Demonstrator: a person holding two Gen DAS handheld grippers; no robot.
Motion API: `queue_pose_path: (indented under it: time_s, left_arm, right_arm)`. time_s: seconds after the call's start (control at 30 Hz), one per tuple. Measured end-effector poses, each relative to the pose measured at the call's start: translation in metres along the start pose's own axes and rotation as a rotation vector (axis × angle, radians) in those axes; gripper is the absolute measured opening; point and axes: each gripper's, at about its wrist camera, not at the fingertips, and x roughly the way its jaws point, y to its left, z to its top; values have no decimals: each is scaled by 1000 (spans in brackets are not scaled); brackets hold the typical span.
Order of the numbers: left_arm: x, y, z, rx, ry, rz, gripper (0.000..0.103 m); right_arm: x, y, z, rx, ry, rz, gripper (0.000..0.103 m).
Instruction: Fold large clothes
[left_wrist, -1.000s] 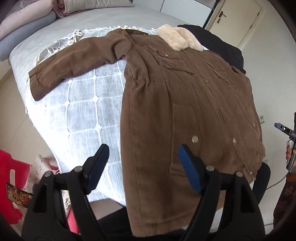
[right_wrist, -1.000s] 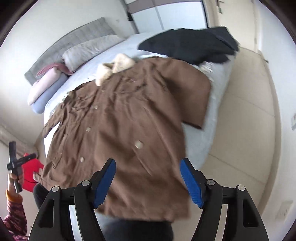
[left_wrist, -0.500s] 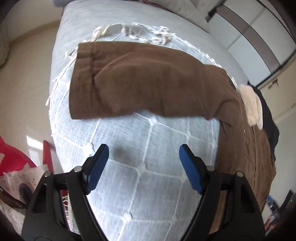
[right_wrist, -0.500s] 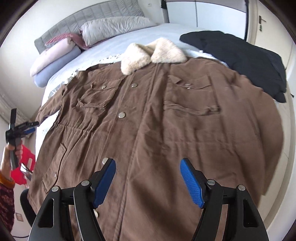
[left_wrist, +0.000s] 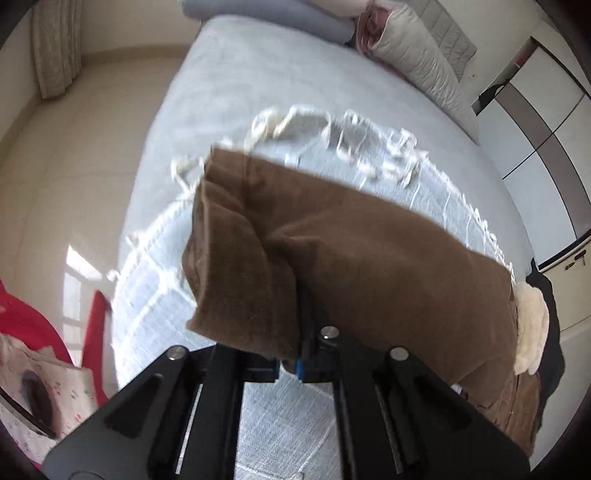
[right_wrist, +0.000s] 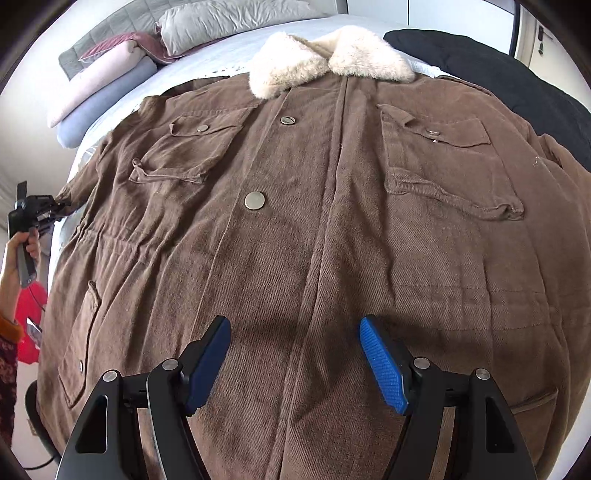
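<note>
Brown coat lies front-up on the bed, fur collar at the top of the right wrist frame, filling most of that view. Left gripper: fingers pressed together, pinching the sleeve near its cuff, centre of the left wrist frame; sleeve looks lifted off the white fringed throw. Right gripper: fingers spread, holding nothing, hovering over the coat's lower front.

Handling, my read: thick twill, likely heavy, soft but bulky, not slippery. Sags and drags if lifted by one point. Grip at seams, cuff or hem, where layers are doubled. Avoid the snaps and pocket flaps. Black garment sits upper right, beside the coat's shoulder.
</note>
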Motion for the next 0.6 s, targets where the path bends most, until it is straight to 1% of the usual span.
queue_pose_path:
  time_s: [0.07,0.1,0.13,0.17,0.2,0.23,0.27,0.3,0.33,0.37,0.4,0.47,0.53,0.6]
  left_arm:
    - [-40,2,17,23,-172,38,6]
    - [-52,12,24,2,-237,64,7]
    - [-51,25,32,-20,-263,105,7]
    - [-38,36,38,-31,-227,169,7]
    - [-16,44,42,-24,-145,212,7]
    - [6,49,40,-2,-51,240,7]
    - [22,51,36,24,27,259,9]
    - [30,49,30,57,57,284,14]
    - [26,47,22,91,36,306,17]
    - [19,43,18,118,-5,318,29]
    - [13,39,14,136,-30,317,52]
    - [1,28,9,169,-48,291,72]
    - [-13,10,6,208,-66,277,72]
    - [-27,-11,-1,251,-68,236,74]
  right_arm:
    - [-6,-2,0,-4,-14,6,73]
    - [-8,-3,0,-6,-22,2,73]
    - [-11,-5,0,-6,-31,-3,73]
    - [-11,-8,0,-4,-37,-4,73]
    - [-12,-12,-1,3,-41,-4,73]
    - [-11,-16,-1,10,-48,-4,73]
    - [-11,-21,-2,21,-51,-7,73]
    - [-11,-25,-3,33,-54,-10,73]
    - [-13,-30,-4,46,-59,-6,73]
    - [-15,-35,-5,53,-64,1,73]
    - [-18,-40,-5,60,-70,5,73]
    - [-28,-49,-5,68,-87,0,73]
    - [-42,-62,-5,87,-116,2,73]
    - [-62,-77,-6,120,-151,-2,73]
